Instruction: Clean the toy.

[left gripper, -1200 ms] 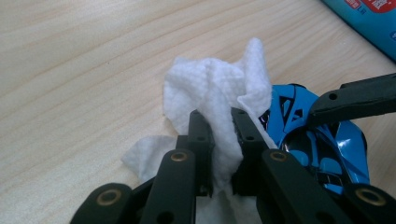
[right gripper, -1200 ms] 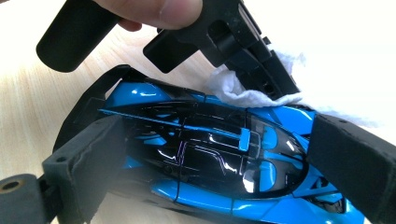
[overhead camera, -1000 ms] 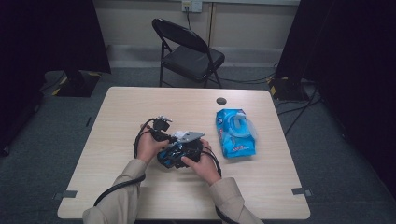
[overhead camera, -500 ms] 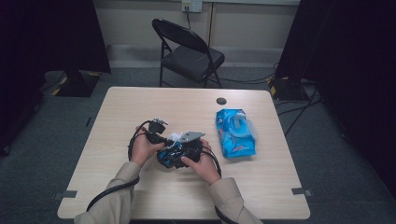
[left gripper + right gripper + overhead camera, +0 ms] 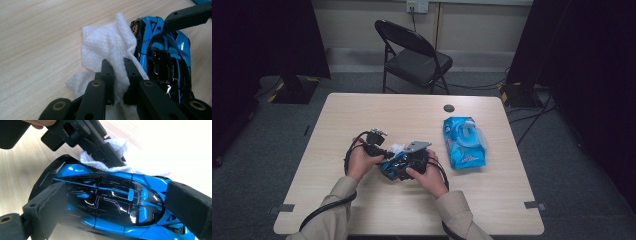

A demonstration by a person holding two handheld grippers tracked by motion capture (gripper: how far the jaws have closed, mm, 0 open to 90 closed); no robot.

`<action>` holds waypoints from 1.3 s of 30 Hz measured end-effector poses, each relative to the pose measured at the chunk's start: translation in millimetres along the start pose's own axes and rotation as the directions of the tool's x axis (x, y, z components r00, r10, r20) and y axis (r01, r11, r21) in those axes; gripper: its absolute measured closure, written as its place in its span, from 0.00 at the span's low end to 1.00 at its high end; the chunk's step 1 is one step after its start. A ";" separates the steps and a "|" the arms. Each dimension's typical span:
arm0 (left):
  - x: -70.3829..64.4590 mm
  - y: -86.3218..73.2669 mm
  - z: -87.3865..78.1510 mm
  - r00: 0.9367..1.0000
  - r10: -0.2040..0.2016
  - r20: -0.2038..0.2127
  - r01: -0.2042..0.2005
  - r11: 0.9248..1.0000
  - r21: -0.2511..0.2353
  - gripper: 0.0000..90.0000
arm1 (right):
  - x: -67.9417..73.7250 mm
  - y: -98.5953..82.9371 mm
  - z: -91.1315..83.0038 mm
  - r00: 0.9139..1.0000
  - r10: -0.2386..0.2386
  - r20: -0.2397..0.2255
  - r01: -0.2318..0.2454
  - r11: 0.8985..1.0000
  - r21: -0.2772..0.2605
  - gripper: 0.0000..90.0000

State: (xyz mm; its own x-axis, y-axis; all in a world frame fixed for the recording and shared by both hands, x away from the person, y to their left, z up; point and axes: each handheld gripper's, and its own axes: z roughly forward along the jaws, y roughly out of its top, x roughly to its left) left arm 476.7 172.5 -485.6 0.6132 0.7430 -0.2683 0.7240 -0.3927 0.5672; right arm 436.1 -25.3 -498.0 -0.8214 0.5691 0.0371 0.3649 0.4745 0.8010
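Observation:
A shiny blue and black toy car [image 5: 112, 202] lies on its side, held a little above the table, with my right gripper [image 5: 113, 206] shut on it; its two padded jaws press on nose and tail. My left gripper [image 5: 119, 71] is shut on a crumpled white wipe [image 5: 105, 47] and holds it against the car [image 5: 165, 60] near a gold-rimmed wheel. In the high view both hands meet at the table's front middle: left gripper [image 5: 389, 151], right gripper [image 5: 401, 165], car [image 5: 393, 162], wipe [image 5: 397, 148].
A blue pack of wipes [image 5: 464, 142] lies to the right of my hands. A small black disc [image 5: 449, 108] sits near the table's far edge [image 5: 412, 95]. A black folding chair [image 5: 414, 55] stands beyond the table. Cables trail off the front edge.
My left gripper has shifted slightly left and toward me with the wipe against the car. The right gripper and the car have hardly moved.

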 end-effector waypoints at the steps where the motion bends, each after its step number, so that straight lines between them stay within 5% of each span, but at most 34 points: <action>1: 0.4 -0.6 -0.5 1.000 0.003 0.001 -0.003 1.000 0.001 0.90 | -0.1 -0.1 0.0 1.000 -0.001 0.000 0.001 1.000 -0.001 0.05; 39: 8.8 -23.7 -22.3 0.999 -0.034 0.027 0.034 0.999 -0.002 0.90 | 0.0 0.4 0.1 1.000 -0.002 0.000 0.002 1.000 0.002 0.05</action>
State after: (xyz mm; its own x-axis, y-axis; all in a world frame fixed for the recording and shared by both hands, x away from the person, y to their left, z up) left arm 457.9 200.4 -484.0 0.5965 0.7408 -0.3087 0.7438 -0.3658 0.5595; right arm 436.3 -25.1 -497.8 -0.8221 0.5682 0.0360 0.3647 0.4771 0.7996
